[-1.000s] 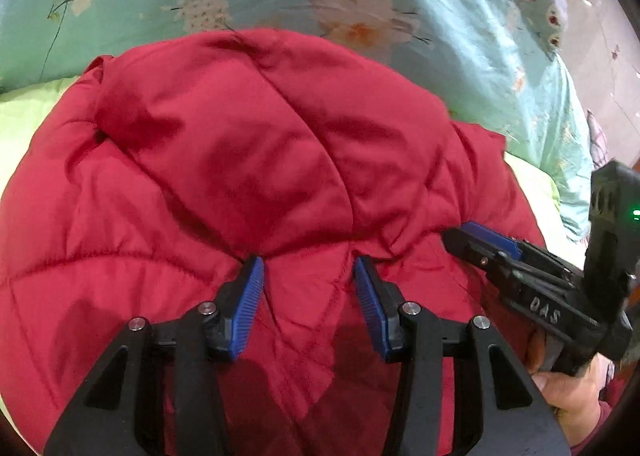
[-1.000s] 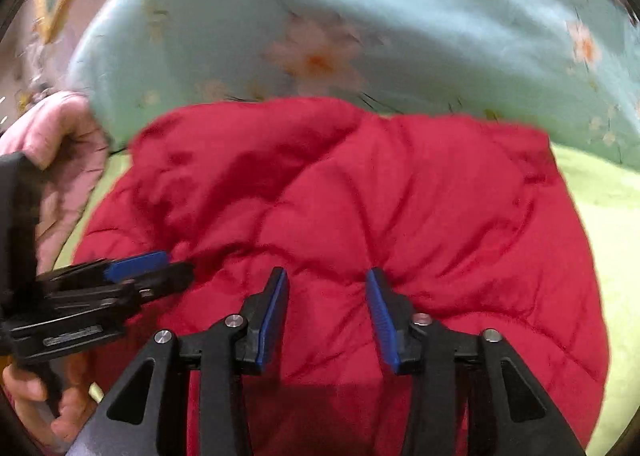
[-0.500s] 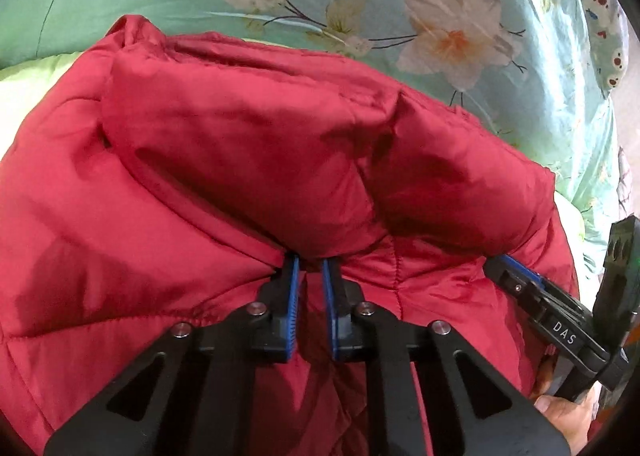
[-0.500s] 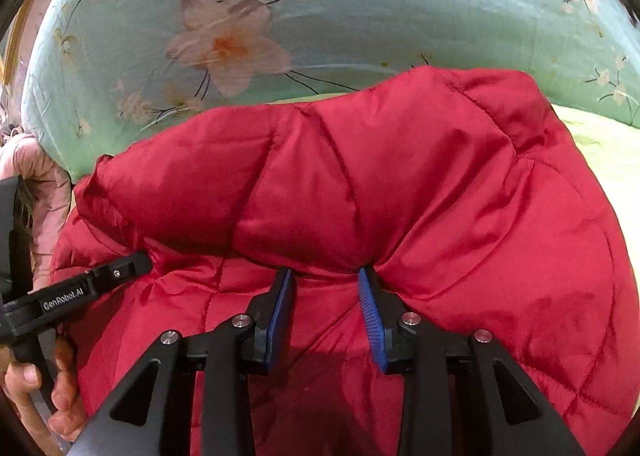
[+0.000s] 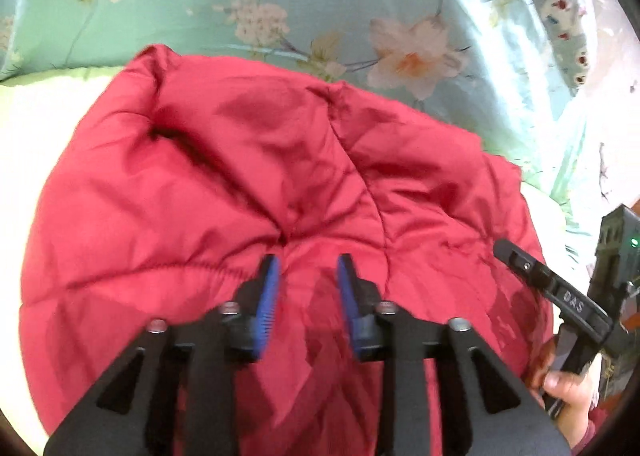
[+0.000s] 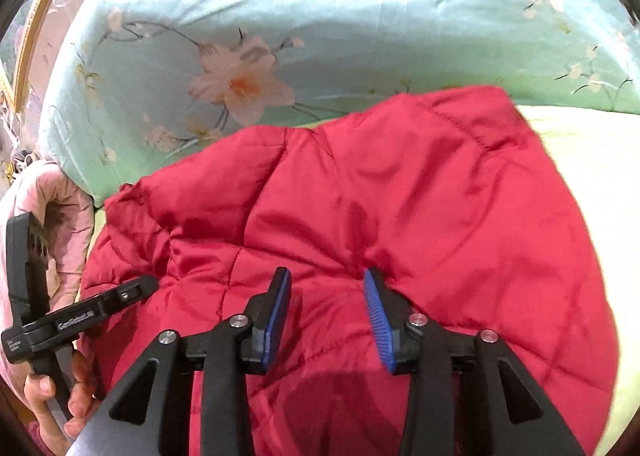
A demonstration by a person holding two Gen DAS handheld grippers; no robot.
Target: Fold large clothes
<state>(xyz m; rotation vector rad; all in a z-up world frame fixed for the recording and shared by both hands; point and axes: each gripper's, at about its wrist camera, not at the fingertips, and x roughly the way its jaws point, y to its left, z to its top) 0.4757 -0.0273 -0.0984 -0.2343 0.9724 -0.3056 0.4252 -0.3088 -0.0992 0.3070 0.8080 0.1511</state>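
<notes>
A red quilted puffer jacket (image 5: 248,183) lies bunched and folded over on a pale green bed sheet (image 5: 44,115); it also fills the right wrist view (image 6: 420,191). My left gripper (image 5: 306,262) is open, its blue pads just above the jacket's near fold, holding nothing. My right gripper (image 6: 326,276) is open too, its pads resting over a crease of the jacket. Each gripper shows in the other's view, the right one (image 5: 500,246) at the jacket's right edge, the left one (image 6: 150,284) at its left edge.
A teal floral quilt (image 5: 360,7) is piled behind the jacket, also in the right wrist view (image 6: 320,15). The green sheet (image 6: 580,159) lies bare to the right. A pink sleeve (image 6: 60,207) and the person's hands hold the gripper handles.
My left gripper was pinched on a jacket fold half a second ago and has opened, letting the fold drop. My right gripper has opened wider. The lifted fold has settled flatter.
</notes>
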